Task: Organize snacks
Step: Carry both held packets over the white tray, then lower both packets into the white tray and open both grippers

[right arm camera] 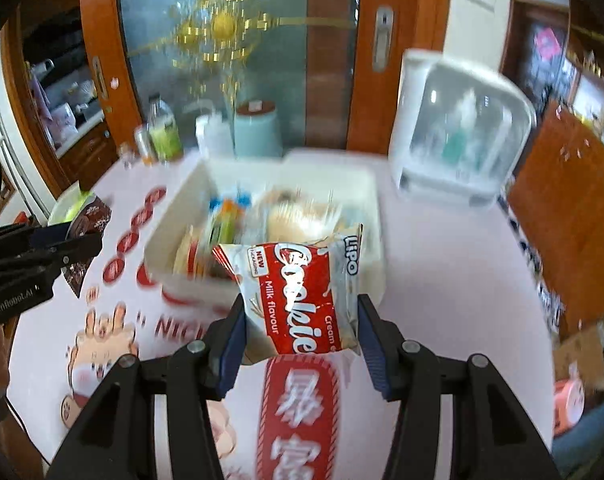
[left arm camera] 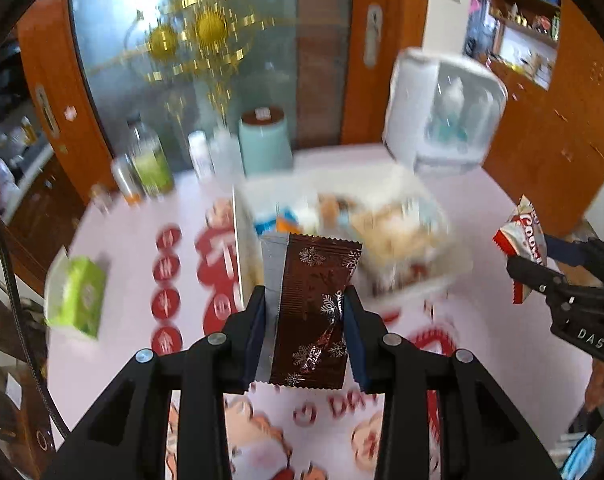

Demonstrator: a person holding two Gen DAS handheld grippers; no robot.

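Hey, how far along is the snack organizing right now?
Done: the white plastic bin already holds several snacks. In hand: the left gripper clamps a brown snowflake-print wrapper; the right gripper holds a red-and-white cookie packet. Left: both still need dropping in; neither is inside yet.

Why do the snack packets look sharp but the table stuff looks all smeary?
Left wrist view: brown packet crisp, white box and bottles smeared. Right wrist view: cookie packet readable, box streaky. Both bend straight edges, like the door frame.

Brown snowflake-print snack packet (left arm camera: 310, 312) and red-white Cookies packet (right arm camera: 302, 300) held upright, white snack-filled bin (right arm camera: 170, 216) at 12 o'clock.
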